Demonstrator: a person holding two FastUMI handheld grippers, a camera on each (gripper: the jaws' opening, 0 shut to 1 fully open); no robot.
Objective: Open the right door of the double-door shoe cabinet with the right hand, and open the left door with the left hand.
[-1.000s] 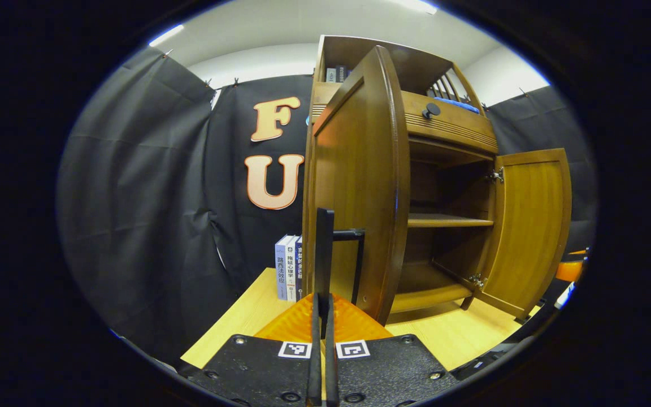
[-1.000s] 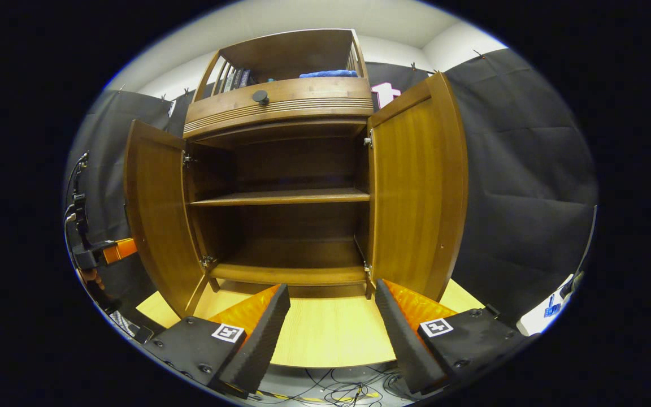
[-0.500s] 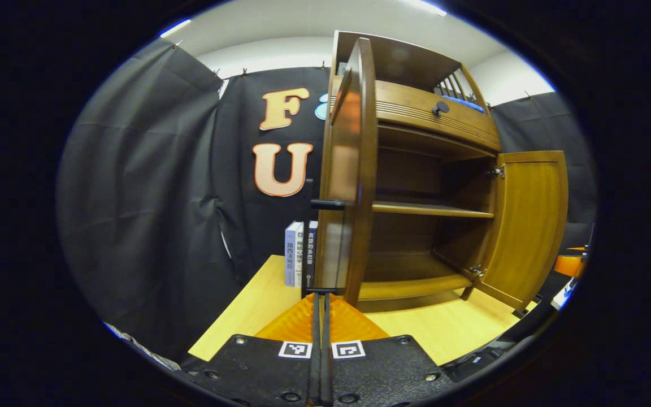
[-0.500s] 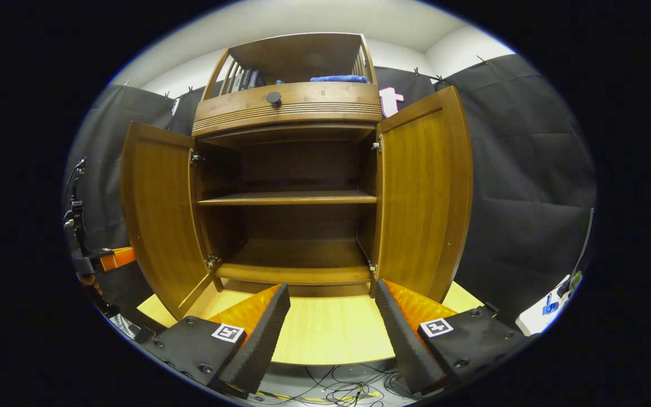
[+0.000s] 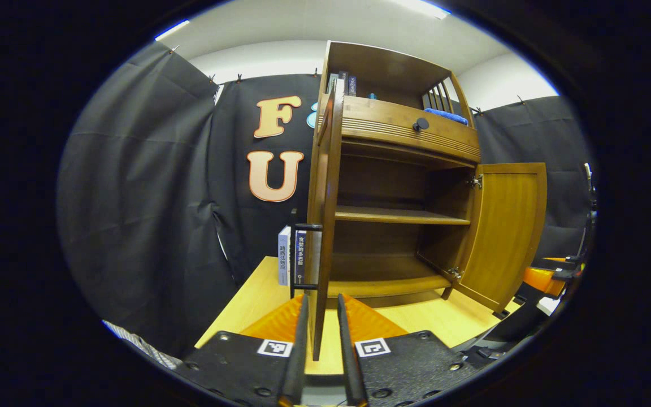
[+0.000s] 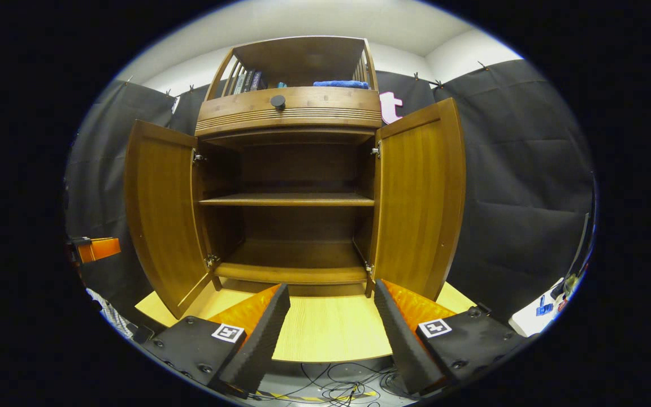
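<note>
Shoe cabinet (image 6: 289,116): both doors open, left tongs (image 5: 321,350) & right tongs (image 6: 331,316) parted.

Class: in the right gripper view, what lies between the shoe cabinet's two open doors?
In the right gripper view, the cabinet's open interior: one wooden shelf spans between the left door and right door. No shoes on it.

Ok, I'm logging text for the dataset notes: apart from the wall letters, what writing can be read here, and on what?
"路西法效应": spine of the white book standing beside the cabinet.
"贪婪的多巴胺": spine of the dark book next to it, as far as it can be made out.
Spines of the top-shelf books: too small to read.
</note>
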